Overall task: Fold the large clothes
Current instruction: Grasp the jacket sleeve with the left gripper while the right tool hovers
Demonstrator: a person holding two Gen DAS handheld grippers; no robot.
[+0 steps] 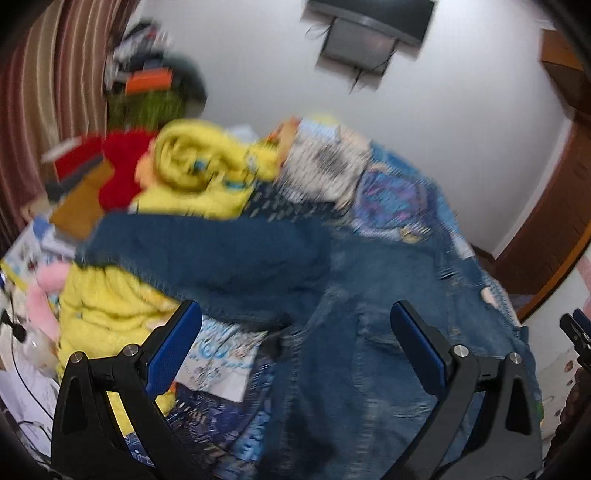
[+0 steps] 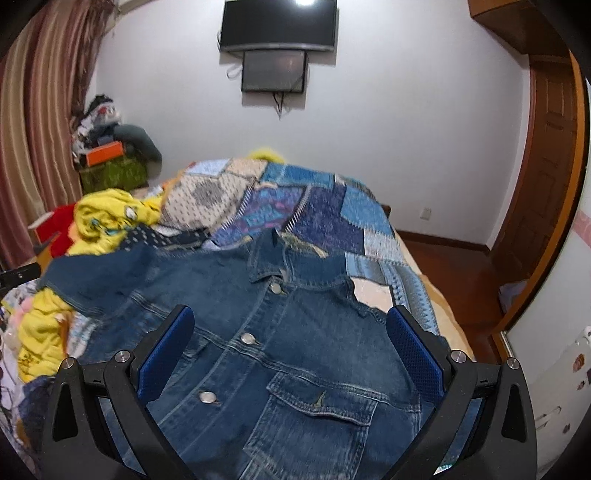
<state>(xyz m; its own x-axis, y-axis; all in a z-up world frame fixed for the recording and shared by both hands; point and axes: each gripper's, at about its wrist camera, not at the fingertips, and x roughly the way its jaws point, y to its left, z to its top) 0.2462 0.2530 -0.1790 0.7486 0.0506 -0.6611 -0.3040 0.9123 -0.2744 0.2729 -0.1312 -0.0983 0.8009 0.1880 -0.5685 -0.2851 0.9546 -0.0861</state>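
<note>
A denim jacket [image 2: 280,332] lies front up on the bed, spread over a patchwork quilt [image 2: 325,210], its collar toward the far wall where a television [image 2: 279,24] hangs. One sleeve [image 2: 99,280] reaches out from the jacket toward a heap of yellow clothing [image 2: 107,218] beside it. The right gripper [image 2: 290,350] hangs above the jacket's buttoned front, fingers spread wide with nothing between them. The left gripper [image 1: 295,350] is over the jacket's sleeve side, its fingers also spread apart and empty; that view is blurred. A chest pocket [image 2: 317,402] sits on the jacket near the right gripper.
</note>
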